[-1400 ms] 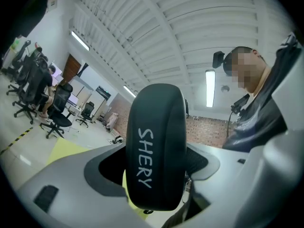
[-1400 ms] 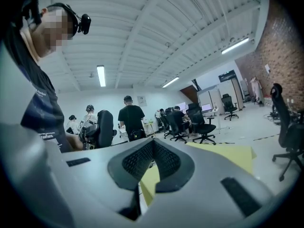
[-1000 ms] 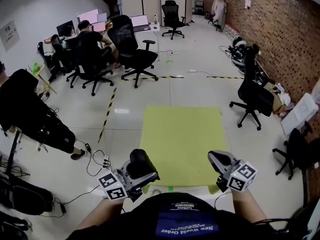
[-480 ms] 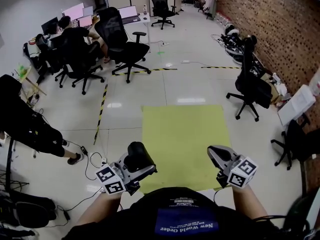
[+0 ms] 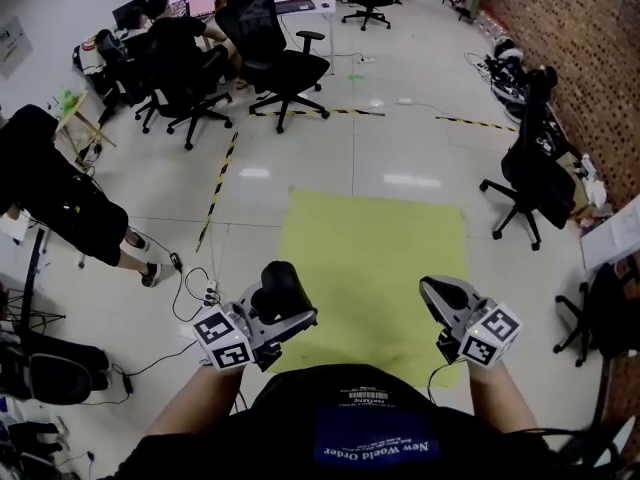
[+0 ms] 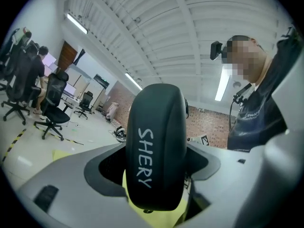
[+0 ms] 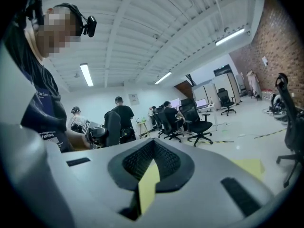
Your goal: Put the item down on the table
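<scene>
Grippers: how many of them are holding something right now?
1. The left gripper is shut on the black item marked SHERY; the right gripper has its jaws together, nothing between them.

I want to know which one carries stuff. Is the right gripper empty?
Empty. The right gripper has its jaws closed together with nothing between them; only the left gripper clamps the black item.

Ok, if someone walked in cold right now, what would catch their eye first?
The black oval item lettered SHERY, clamped upright in the left gripper and filling the left gripper view. Next, the big yellow-green mat on the pale floor straight ahead. The right gripper is shut with nothing in it, and black office chairs cluster by the desks at far left.
</scene>
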`<act>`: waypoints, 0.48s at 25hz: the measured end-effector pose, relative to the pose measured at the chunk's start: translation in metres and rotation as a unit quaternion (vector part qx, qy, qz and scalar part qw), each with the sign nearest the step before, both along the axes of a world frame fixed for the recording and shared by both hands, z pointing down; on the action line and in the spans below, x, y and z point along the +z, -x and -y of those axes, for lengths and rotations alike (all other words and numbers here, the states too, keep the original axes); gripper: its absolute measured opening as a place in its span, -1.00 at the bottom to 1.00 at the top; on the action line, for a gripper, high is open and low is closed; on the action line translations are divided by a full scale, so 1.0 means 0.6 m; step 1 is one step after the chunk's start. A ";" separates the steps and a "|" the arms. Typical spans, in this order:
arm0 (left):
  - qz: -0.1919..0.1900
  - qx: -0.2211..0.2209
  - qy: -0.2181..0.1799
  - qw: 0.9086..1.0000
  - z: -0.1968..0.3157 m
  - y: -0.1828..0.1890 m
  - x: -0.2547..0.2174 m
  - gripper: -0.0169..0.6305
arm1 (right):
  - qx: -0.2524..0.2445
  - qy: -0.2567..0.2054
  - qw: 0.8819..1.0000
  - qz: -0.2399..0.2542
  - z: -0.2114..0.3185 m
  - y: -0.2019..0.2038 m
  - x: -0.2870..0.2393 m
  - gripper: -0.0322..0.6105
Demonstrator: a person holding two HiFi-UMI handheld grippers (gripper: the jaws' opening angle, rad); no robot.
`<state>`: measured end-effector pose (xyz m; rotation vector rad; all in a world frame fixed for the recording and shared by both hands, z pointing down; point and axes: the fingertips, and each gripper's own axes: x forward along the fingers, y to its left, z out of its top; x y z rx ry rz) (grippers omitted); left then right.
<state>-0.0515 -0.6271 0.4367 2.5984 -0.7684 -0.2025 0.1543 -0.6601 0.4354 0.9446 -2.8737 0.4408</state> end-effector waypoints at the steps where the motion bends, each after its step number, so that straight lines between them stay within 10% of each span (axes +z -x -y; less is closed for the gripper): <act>1: 0.002 -0.005 0.003 1.000 0.007 -0.010 0.004 0.15 | -0.004 0.000 1.000 0.001 0.010 -0.008 0.004 -0.94; 12: 0.063 0.004 -0.001 0.998 0.069 -0.083 0.009 0.15 | 0.002 0.010 1.000 0.012 0.051 -0.078 0.018 -0.94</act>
